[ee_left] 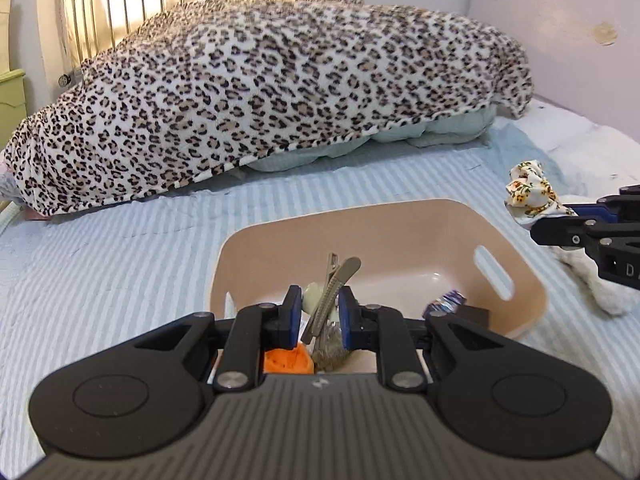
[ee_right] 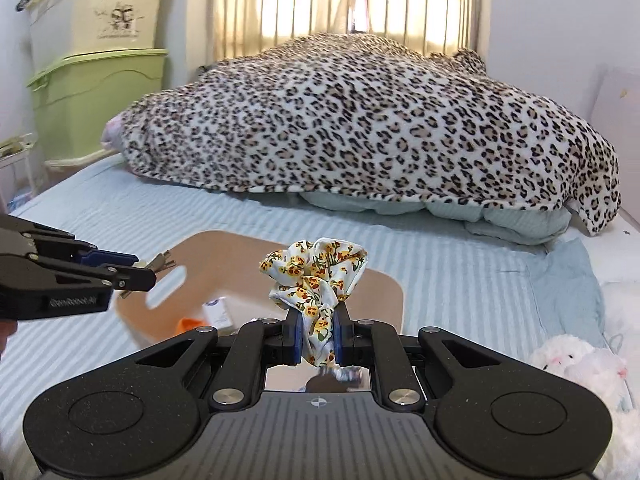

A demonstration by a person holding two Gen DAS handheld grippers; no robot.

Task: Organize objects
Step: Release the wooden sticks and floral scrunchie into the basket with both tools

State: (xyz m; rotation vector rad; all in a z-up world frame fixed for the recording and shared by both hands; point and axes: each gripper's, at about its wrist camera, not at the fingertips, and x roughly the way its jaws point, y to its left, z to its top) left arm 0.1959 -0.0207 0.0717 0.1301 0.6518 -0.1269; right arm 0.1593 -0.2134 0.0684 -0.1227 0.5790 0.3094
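A beige plastic basket (ee_left: 520,280) stands on the striped bed and shows in the right wrist view too (ee_right: 384,292). My left gripper (ee_left: 319,314) is shut on a grey metal hair clip (ee_left: 334,288) and holds it over the basket; the clip tip also shows in the right wrist view (ee_right: 162,262). My right gripper (ee_right: 316,340) is shut on a white floral scrunchie (ee_right: 316,270) above the basket's near right side; the scrunchie also shows in the left wrist view (ee_left: 530,192). An orange item (ee_left: 288,360), a cream item and a purple-wrapped item (ee_left: 446,304) lie in the basket.
A leopard-print blanket (ee_left: 280,92) covers a pile at the back of the bed. A white plush toy (ee_right: 580,364) lies at the right. Green and cream storage boxes (ee_right: 96,92) stand at the left. A metal bed rail (ee_right: 360,12) is behind.
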